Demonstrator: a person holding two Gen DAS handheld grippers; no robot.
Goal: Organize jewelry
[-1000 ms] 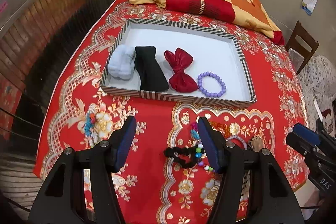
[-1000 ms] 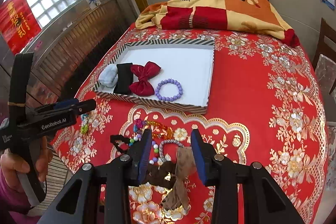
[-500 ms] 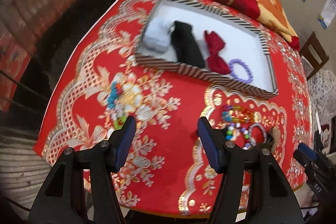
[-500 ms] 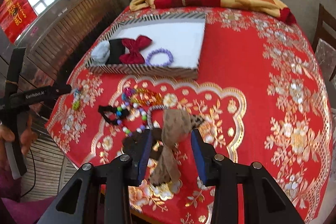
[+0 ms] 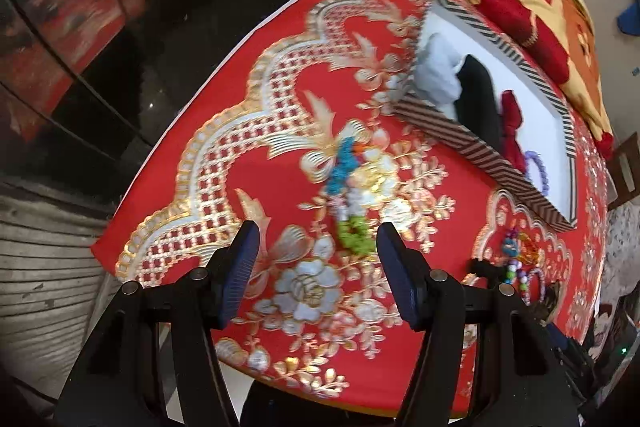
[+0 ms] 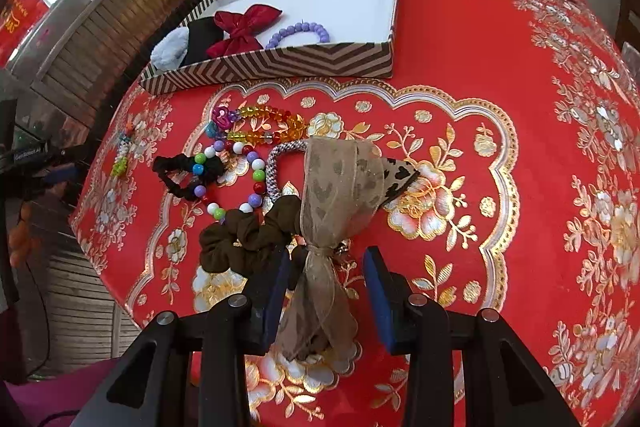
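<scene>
Both tongs stand apart near the box [image 6: 280, 63]: right tongs [image 6: 324, 291] straddle the ribbon [image 6: 320, 267] (unpinched), left tongs [image 5: 316, 263] face the beads [image 5: 348, 195].

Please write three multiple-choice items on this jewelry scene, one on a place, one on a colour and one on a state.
1. Where does the purple bead bracelet lie?
A. in the striped box
B. on the tablecloth beside the box
C. on the blanket

2. What colour is the bow in the box?
A. green
B. dark red
C. white

3. How do the right gripper jaws stand?
A. pressed flat together
B. apart, with the sheer tan bow between them
C. apart over bare cloth

Key: 1 A, the bracelet rests on the box's white floor; 2 B, the bow's fabric is deep red; 3 B, the tan tail hangs in the gap between the jaws.
</scene>
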